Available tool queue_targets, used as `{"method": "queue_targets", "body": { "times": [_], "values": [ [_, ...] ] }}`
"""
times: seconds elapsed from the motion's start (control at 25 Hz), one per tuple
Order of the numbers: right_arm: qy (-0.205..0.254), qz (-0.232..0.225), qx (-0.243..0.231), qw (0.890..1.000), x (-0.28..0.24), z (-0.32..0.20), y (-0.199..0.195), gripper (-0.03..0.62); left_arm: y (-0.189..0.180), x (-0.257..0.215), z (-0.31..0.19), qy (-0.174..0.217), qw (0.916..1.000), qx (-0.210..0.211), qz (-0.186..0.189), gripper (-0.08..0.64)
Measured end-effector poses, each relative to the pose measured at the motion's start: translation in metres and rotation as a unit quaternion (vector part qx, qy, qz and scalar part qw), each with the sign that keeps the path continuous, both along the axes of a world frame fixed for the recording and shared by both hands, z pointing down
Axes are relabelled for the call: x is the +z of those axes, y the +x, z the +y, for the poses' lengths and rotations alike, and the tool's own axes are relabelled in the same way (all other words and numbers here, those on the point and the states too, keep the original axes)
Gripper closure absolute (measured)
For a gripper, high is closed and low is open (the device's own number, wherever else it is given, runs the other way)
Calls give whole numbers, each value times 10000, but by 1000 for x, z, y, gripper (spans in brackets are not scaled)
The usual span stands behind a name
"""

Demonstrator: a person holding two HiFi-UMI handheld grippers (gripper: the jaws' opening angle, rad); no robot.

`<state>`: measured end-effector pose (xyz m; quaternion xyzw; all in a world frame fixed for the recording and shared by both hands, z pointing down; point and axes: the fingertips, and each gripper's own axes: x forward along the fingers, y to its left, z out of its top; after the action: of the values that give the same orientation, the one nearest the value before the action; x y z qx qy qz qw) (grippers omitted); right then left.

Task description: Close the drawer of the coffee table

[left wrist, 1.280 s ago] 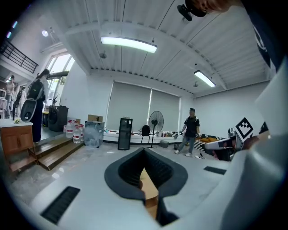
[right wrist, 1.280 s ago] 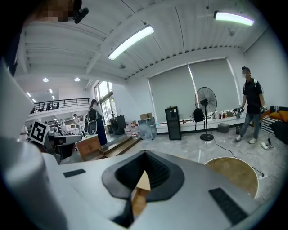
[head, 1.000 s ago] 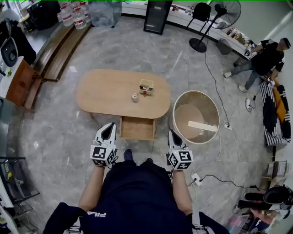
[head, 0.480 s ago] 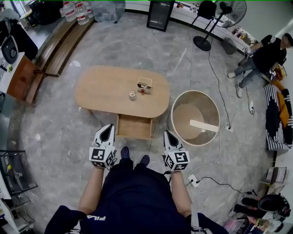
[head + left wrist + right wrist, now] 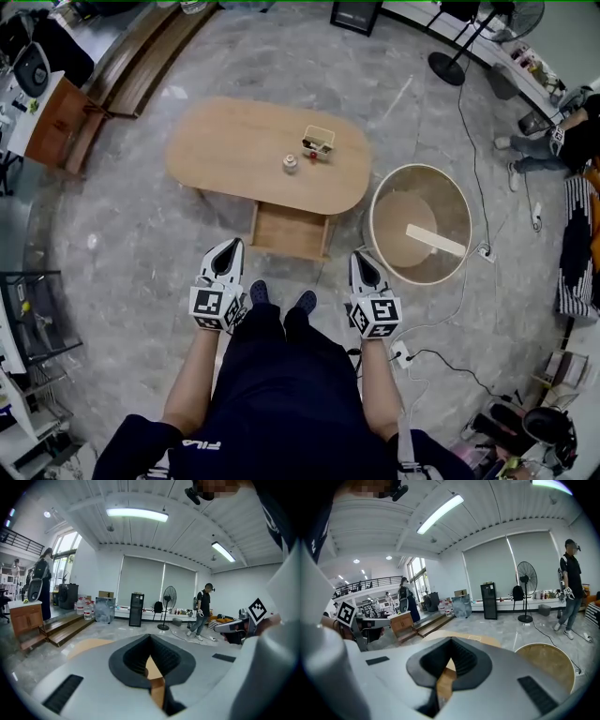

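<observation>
Left claw (image 5: 228, 247): jaws shut together, empty, tip short of the drawer's left corner.
Right claw (image 5: 360, 256): jaws shut together, empty, tip short of the drawer's right corner.
Forearms: both reach forward beside the knees, claws tilted slightly down.
Floor (image 5: 131, 244): glossy grey marbled stone.
Worktop (image 5: 234, 155): oval coffee table, smooth pale wood.
Tub (image 5: 422, 168): round, wooden, just right of the worktop.
Drawer (image 5: 290, 234): shallow wooden box, standing open from the worktop's near side.
Basket (image 5: 319, 142): small, on the worktop.
</observation>
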<state>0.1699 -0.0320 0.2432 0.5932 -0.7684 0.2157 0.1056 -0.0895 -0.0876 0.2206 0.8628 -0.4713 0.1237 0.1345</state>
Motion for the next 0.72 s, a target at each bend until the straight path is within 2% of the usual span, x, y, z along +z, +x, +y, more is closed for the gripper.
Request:
{"method": "queue_targets", "body": {
  "times": [0.2,0.4,0.72],
  "values": [
    [-211,93,57,9997,22,-6,-16,566,-17,32,-10,-262,9996,107,-38,535],
    [-327,436,-106,9985,53,-11,-39,566,-29,60,-27,-284,9987,343,-229,536],
    [-450,581,-128,9972,103,1,-39,566,-33,119,-25,-409,9956,762,-373,535]
  ]
}}
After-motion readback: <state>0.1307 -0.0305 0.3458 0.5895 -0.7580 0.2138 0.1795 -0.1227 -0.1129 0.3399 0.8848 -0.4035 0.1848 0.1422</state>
